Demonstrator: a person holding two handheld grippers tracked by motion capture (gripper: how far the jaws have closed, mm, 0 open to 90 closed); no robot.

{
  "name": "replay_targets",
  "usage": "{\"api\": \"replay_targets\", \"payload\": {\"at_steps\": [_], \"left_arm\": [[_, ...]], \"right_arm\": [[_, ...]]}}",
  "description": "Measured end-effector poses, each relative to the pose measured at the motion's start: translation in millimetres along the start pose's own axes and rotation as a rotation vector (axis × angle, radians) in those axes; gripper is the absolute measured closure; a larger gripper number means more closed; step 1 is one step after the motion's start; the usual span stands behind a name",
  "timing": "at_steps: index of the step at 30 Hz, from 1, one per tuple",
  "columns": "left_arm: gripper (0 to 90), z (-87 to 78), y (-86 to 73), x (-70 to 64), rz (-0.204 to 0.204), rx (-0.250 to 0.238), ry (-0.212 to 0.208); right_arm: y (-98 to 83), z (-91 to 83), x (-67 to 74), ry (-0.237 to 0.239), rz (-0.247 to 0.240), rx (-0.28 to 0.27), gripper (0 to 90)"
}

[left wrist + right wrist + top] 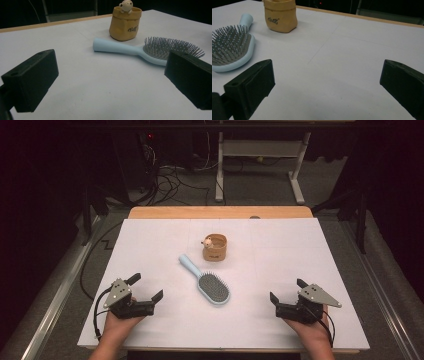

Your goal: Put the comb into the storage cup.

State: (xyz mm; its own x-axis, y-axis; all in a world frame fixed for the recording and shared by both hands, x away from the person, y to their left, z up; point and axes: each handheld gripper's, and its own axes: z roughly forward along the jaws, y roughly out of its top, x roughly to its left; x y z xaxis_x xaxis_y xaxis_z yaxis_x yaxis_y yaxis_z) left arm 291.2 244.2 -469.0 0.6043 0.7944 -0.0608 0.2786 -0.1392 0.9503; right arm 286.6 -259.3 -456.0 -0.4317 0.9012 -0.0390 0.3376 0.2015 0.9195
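Hairbrush (pixel 209 282) mid-worktop (pixel 150 240), pouch (pixel 215 247) just behind its handle. Left gripper (pixel 148 287) and right gripper (pixel 287 291) near front corners, fingers wide, holding nothing; bare worktop around both.

The place looked like a lab or a recording studio set up for handling trials, not a home. A wooden table (pixel 220 212) stood alone in a dark room, its top covered with plain white sheets (pixel 150 245) laid edge to edge. Black curtains or walls closed it in on both sides. Loose black cables (pixel 167 182) lay tangled on the grey carpet floor (pixel 260 182) behind it, near dark equipment showing a small red light (pixel 150 136). The white metal frame of a second desk (pixel 260 150) stood farther back. Metal rails (pixel 55 305) ran along the floor beside the table.
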Motion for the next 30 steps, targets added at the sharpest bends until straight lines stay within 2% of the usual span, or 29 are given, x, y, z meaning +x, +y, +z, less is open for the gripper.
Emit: {"api": "replay_targets", "payload": {"at_steps": [8, 10, 13, 15, 16, 18, 19, 22, 23, 25, 30], "left_arm": [[0.5, 0.2, -0.2, 0.1, 0.003, -0.004, -0.007], [1.3, 0.3, -0.2, 0.3, 0.001, -0.005, -0.012], [1.7, -0.4, -0.1, 0.2, 0.008, -0.014, -0.005], [2.5, -1.0, 0.2, 1.0, 0.0, -0.013, -0.008], [4.0, -1.5, 0.5, 2.0, -0.007, -0.005, -0.021], [4.0, -1.1, 0.3, 1.9, -0.011, -0.002, -0.028], [4.0, -0.3, 0.0, 0.9, -0.002, 0.0, -0.028], [4.0, 0.4, -0.1, -0.1, 0.009, -0.002, -0.023], [4.0, 0.8, -0.2, -0.7, 0.009, -0.004, -0.021], [4.0, 0.7, -0.2, -1.0, 0.015, -0.004, -0.02], [3.3, 0.7, -0.2, -1.0, 0.022, -0.004, -0.015]], "right_arm": [[-1.2, 4.3, 0.4, 0.013, -0.008, 0.072, 0.3], [-2.1, 6.5, 0.3, 0.037, 0.006, 0.114, 0.3], [-3.3, 8.1, 0.7, 0.055, 0.019, 0.137, 0.3], [-4.3, 9.9, 1.7, 0.064, 0.012, 0.157, 0.3], [-5.4, 11.9, 2.9, 0.068, -0.001, 0.187, 0.2], [-5.9, 12.6, 3.7, 0.071, -0.002, 0.195, 0.2], [-6.3, 13.1, 5.9, 0.094, -0.01, 0.207, 0.2], [-5.3, 13.7, 8.5, 0.105, -0.012, 0.207, 0.2], [-4.0, 14.7, 13.9, 0.126, -0.019, 0.202, 0.2], [-3.4, 15.5, 16.8, 0.135, -0.024, 0.2, 0.2], [2.4, 22.5, 37.1, 0.18, -0.032, 0.194, 0.1]]}}
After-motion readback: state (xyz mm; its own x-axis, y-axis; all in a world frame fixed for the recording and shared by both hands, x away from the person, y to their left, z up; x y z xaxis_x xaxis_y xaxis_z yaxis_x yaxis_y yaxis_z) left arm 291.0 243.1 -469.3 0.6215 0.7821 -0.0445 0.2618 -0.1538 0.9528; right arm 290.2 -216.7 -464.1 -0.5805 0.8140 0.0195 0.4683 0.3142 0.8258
